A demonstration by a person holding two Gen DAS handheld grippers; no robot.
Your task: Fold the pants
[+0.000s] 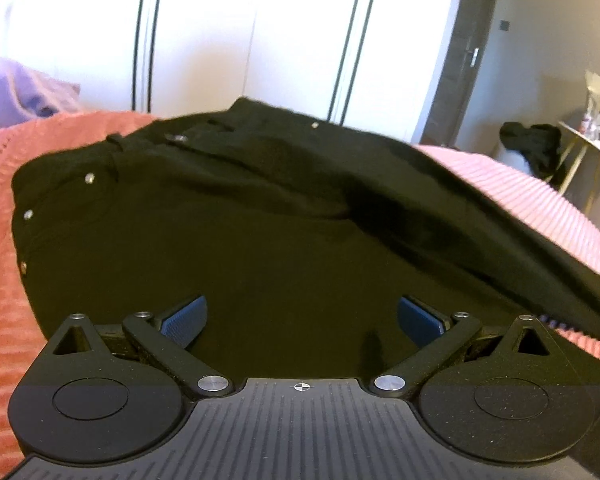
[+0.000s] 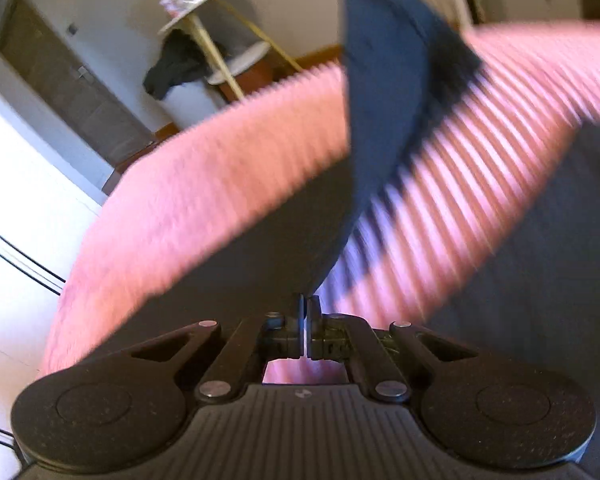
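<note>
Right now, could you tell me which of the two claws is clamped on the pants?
The right claw, shut on black pants fabric; the left claw is open.

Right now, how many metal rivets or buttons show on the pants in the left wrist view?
5: three down the left edge, one upper middle, one top right. Folds may hide more.

Strong fisheye bending is seen at the edges of both views. In the left wrist view, the wardrobe (image 1: 260, 32) at the top is blown out white, while the pants (image 1: 260, 220) are rendered nearly detailless. The right wrist view is smeared by motion blur, most on the blanket (image 2: 204, 184).
</note>
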